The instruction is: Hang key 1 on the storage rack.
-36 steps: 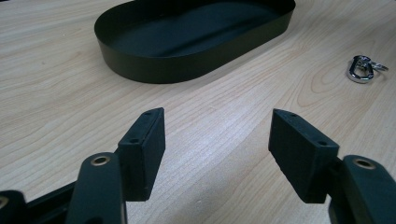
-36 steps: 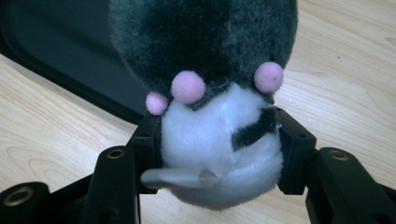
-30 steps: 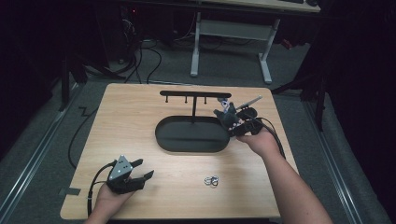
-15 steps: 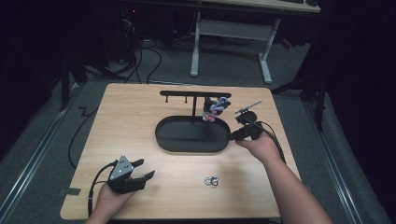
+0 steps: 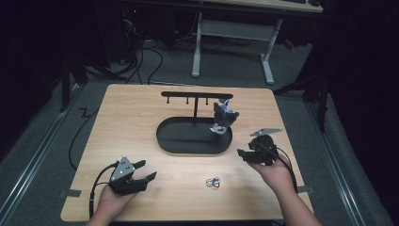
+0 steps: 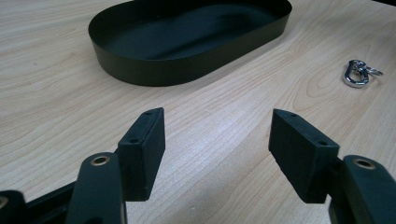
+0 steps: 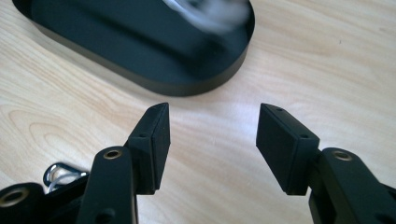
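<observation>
Wooden bench (image 5: 141, 117) carries both tongs: left tongs (image 5: 141, 176) rest wide and empty, right tongs (image 5: 244, 154) gape empty, their jaws just closing a little. Between them lies the metal clasp (image 5: 212, 181). Farther off, the keychain toy (image 5: 223, 117) dangles from the rack (image 5: 195, 96) over the black tray (image 5: 162, 136); a careless brush could knock it off.
</observation>
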{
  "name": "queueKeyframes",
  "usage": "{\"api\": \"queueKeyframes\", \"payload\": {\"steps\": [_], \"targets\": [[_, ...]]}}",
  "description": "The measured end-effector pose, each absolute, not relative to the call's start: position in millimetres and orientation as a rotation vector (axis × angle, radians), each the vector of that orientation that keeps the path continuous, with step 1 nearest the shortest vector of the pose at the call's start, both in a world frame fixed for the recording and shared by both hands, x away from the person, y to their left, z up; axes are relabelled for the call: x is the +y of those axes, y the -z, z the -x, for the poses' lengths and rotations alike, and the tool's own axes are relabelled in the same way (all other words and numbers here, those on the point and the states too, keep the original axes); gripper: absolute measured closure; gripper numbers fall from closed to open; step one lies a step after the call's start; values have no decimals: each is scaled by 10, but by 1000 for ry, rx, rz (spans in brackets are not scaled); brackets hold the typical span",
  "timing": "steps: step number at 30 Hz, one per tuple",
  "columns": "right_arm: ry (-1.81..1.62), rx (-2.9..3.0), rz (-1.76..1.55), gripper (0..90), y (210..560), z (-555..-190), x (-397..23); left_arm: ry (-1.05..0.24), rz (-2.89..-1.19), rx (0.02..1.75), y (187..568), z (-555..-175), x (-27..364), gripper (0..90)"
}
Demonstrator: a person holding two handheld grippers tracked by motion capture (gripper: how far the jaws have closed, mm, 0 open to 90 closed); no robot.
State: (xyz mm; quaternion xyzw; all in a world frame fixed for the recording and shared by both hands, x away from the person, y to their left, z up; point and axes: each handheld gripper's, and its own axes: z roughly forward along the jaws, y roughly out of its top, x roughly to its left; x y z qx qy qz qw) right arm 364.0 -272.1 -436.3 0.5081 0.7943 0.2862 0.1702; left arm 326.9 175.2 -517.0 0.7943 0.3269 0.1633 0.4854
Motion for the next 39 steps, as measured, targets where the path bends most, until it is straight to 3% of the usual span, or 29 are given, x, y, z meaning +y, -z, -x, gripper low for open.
{"api": "queueKeyframes", "payload": {"steps": [12, 22, 24, 29, 31, 39], "targets": [[-956, 2158, -1425, 459, 4872, -3132, -2851, -385, -1933, 812, 5186, -3262, 1732, 370], [-1046, 2124, -1409, 470, 5085, -2874, -2783, -366, -1941, 817, 5220, -3254, 1689, 371], [-1052, 2140, -1390, 513, 5097, -2824, -2752, -369, -1937, 817, 5215, -3256, 1684, 371], [-1119, 2183, -1342, 817, 5079, -2743, -2585, -373, -1943, 815, 5211, -3251, 1687, 370], [-1138, 2226, -1293, 897, 5065, -2729, -2467, -373, -1947, 816, 5211, -3246, 1693, 370], [-1140, 2434, -1062, 899, 5114, -2715, -1795, -379, -1943, 829, 5221, -3215, 1735, 371]]}}
